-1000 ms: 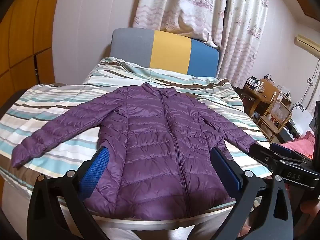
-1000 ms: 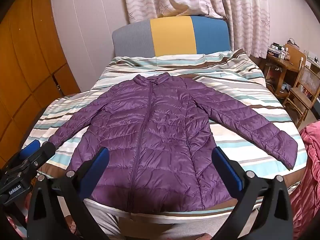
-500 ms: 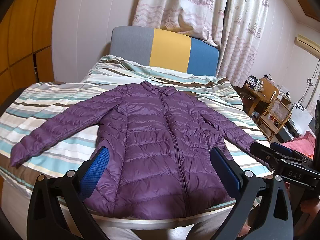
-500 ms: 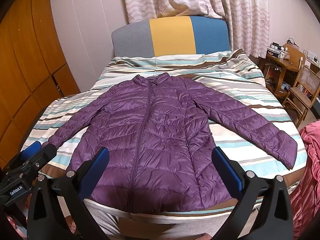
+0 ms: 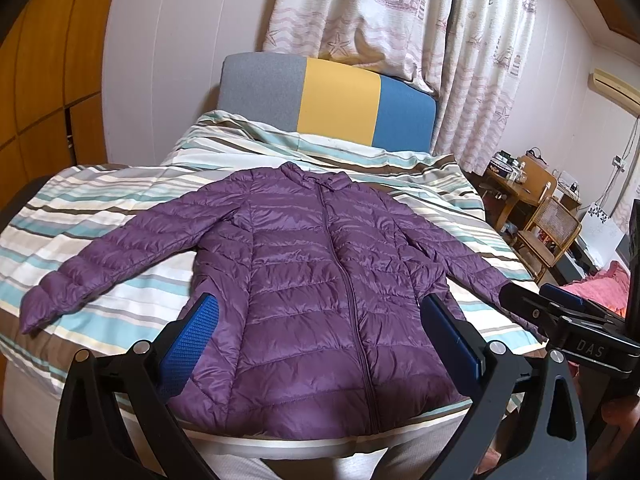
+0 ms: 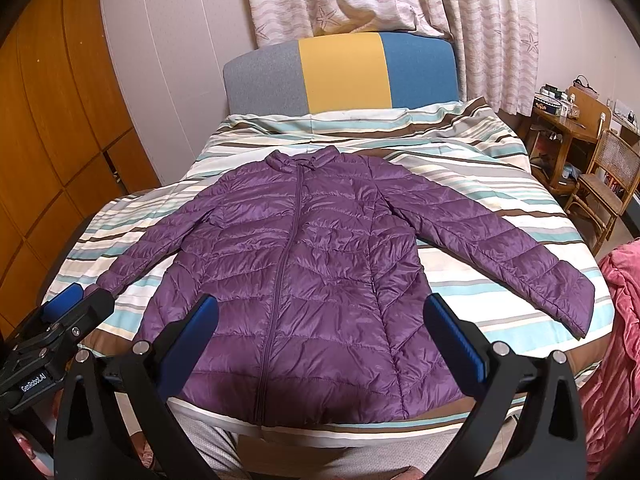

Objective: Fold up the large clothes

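A purple quilted jacket (image 5: 320, 280) lies flat and zipped on the striped bed (image 5: 120, 208), collar toward the headboard and both sleeves spread outward. In the right wrist view the same jacket (image 6: 304, 272) fills the middle of the bed (image 6: 500, 168). My left gripper (image 5: 320, 332) hovers open above the jacket's hem, holding nothing. My right gripper (image 6: 320, 332) is open too, above the hem and empty. The right gripper (image 5: 560, 312) also shows at the right edge of the left wrist view, and the left gripper (image 6: 60, 320) at the lower left of the right wrist view.
A grey, yellow and blue headboard (image 5: 328, 100) stands under patterned curtains (image 5: 400, 20). Wooden cupboards (image 6: 48, 140) line the left wall. A wooden desk (image 6: 568, 128) and chair (image 6: 608, 184) stand at the right, and a pink cloth (image 6: 616, 340) lies beside the bed's right edge.
Both views have drifted only slightly, with the jacket a touch lower in the left wrist view. The jacket has not moved and both grippers have stayed open.
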Tool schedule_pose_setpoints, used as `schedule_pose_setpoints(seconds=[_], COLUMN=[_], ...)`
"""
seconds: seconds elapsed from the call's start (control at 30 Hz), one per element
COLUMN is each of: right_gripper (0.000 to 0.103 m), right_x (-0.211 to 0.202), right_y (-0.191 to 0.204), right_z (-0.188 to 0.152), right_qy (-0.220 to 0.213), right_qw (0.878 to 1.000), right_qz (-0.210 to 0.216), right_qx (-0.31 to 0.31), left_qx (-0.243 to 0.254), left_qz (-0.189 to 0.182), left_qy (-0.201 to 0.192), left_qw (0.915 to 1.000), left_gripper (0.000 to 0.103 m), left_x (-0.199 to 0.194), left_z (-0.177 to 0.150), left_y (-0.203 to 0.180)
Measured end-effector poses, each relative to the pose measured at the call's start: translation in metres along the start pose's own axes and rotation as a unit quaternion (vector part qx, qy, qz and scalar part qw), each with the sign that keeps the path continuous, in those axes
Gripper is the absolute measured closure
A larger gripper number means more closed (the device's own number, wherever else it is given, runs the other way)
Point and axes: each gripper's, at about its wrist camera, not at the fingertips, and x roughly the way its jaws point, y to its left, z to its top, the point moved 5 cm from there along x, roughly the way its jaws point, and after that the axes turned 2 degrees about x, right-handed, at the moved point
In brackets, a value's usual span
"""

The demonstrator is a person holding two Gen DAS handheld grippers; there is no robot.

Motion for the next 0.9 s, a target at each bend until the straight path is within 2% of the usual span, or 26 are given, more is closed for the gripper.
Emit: schedule_pose_setpoints(seconds=[0.9], right_gripper=[0.002], right_x=[-0.0003], right_y=[0.0035], right_z=[-0.0018], right_qy=[0.003], right_qw=[1.0], right_qz=[0.0], right_qx=[0.002], left_qx=[-0.002], left_qz=[-0.001], left_qy=[0.001], left_qw=[1.0], left_gripper=[0.003], left_x=[0.0006], left_z=[0.0], left_y=[0.0009])
